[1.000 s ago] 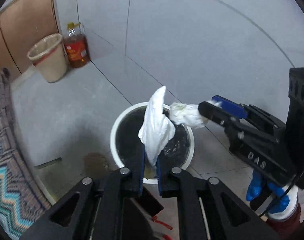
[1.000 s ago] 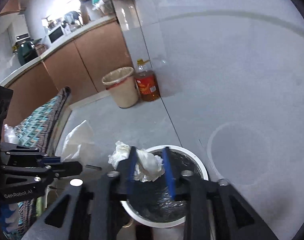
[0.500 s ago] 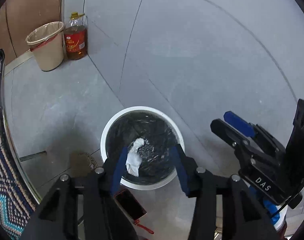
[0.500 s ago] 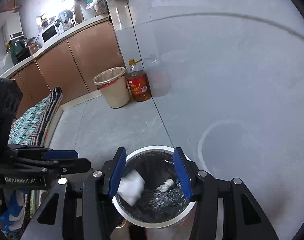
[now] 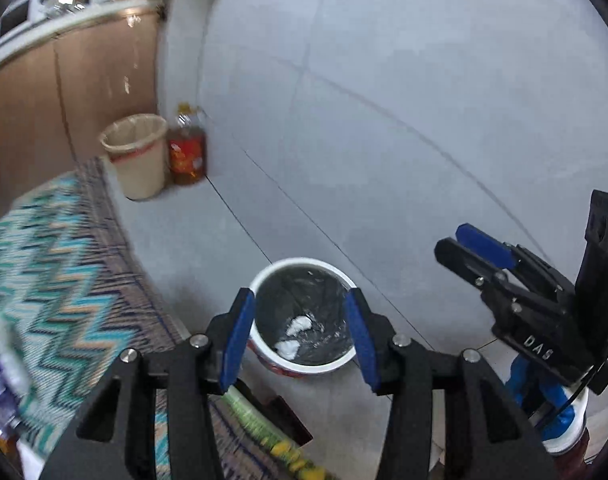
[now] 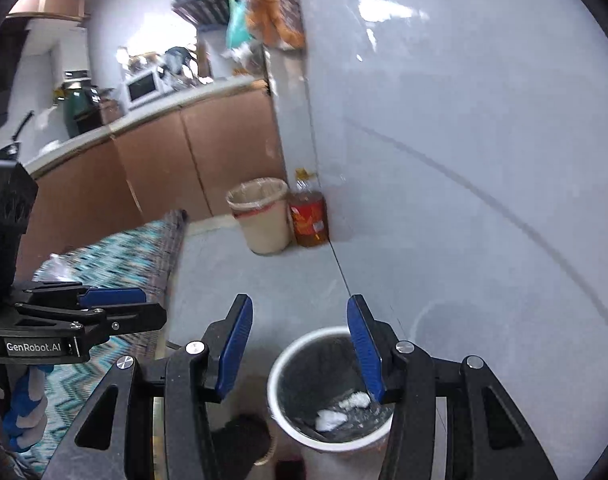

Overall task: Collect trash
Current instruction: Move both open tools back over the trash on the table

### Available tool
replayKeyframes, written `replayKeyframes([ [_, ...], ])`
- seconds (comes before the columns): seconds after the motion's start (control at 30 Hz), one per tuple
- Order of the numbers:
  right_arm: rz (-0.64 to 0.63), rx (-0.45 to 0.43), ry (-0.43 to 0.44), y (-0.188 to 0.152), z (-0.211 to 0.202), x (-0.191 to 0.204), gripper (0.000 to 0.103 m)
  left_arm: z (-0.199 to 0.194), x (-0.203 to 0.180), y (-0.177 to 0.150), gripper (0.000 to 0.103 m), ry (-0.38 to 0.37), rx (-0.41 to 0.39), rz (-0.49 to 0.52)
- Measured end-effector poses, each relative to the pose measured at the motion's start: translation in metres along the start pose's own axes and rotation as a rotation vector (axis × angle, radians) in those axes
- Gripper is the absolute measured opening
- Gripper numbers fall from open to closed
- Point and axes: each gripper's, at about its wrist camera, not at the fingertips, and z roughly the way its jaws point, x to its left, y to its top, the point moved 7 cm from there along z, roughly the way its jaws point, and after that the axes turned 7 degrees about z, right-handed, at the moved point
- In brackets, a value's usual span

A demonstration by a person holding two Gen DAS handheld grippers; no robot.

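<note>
A white trash bin (image 5: 263, 280) lined with a black bag stands on the grey floor below me; it also shows in the right wrist view (image 6: 275, 372). Two white crumpled tissues (image 5: 297, 324) (image 5: 285, 347) lie at its bottom, also seen in the right wrist view (image 6: 330, 419). My left gripper (image 5: 299, 338) is open and empty, high above the bin. My right gripper (image 6: 299, 350) is open and empty, above and left of the bin; it shows at the right of the left wrist view (image 5: 470, 246). The left gripper shows at the left of the right wrist view (image 6: 119, 304).
A beige waste basket (image 5: 135, 156) and an oil bottle (image 5: 186, 148) stand by the wall corner. A zigzag-patterned cloth (image 5: 51, 256) covers a surface at the left. Brown cabinets (image 6: 191, 160) and a cluttered counter lie behind. The grey tiled wall (image 5: 404, 100) rises at the right.
Both grippers opened and dropped their tissues into the bin. Both have since lifted up and away from the bin, jaws staying open.
</note>
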Motion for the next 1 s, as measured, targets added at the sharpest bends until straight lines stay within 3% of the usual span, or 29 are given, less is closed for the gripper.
replayKeyframes([
  [0.47, -0.156, -0.147, 0.231, 0.026, -0.091, 0.141, 0.047, -0.203, 0.068, -0.066, 0.045, 0.166, -0.255, -0.118],
  [0.73, -0.219, -0.138, 0.320, 0.020, -0.104, 0.195, 0.047, -0.265, 0.115, -0.120, 0.045, 0.220, -0.334, -0.240],
  [1.0, -0.263, -0.087, 0.383, 0.005, -0.091, 0.231, 0.047, -0.292, 0.176, -0.190, 0.045, 0.267, -0.324, -0.383],
])
